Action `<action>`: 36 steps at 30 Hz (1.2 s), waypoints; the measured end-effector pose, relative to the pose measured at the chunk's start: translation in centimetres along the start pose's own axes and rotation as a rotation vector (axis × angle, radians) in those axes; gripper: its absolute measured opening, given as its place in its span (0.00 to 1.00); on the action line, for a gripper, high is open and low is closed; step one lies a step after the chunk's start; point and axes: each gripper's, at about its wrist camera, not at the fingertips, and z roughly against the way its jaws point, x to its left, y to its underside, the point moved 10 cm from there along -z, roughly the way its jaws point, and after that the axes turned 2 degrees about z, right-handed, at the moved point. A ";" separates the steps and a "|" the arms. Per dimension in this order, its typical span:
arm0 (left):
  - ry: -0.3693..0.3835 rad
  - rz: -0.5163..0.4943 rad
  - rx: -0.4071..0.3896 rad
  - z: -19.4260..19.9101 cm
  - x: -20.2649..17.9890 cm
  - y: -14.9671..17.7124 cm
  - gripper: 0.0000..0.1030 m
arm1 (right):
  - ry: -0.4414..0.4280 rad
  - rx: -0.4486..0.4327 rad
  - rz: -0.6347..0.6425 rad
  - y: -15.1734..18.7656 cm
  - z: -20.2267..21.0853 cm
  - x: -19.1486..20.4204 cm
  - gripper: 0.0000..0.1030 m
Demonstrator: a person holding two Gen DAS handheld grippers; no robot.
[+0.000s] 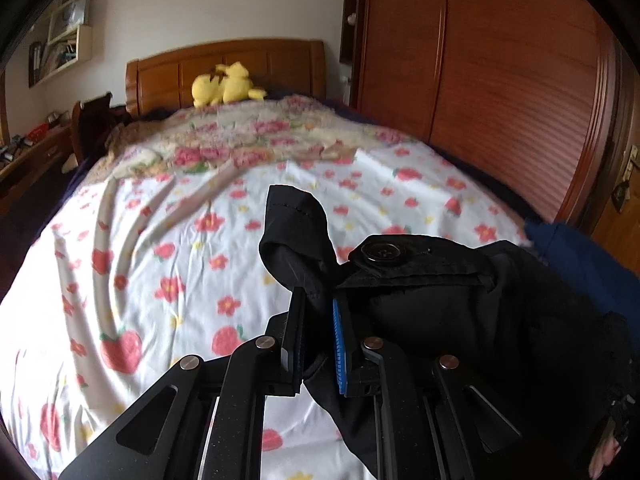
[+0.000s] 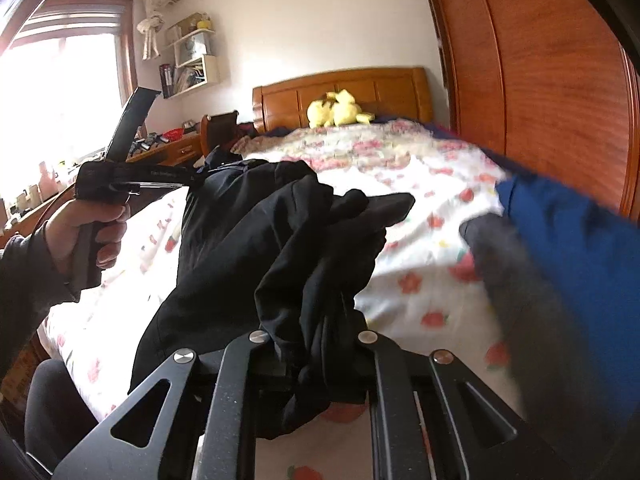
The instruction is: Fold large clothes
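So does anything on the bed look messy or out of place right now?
The black garment hangs bunched between both grippers, not spread flat. A blue garment lies crumpled at the bed's right edge, and the floral sheet is creased. Nothing looks damaged.

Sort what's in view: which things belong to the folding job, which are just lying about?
Job:
black buttoned fabric garment
left gripper
right gripper
floral-print bed sheet

Lying about:
yellow plush toy
blue cloth
wooden wardrobe

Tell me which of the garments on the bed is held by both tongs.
The black garment, with its large button: both the left tongs and right tongs pinch it. The blue garment lies untouched by the wardrobe side.
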 end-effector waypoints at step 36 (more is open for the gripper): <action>0.219 -0.162 0.029 -1.3 -28.3 -1.6 0.19 | 0.517 0.037 -0.106 0.1 19.7 -28.4 0.32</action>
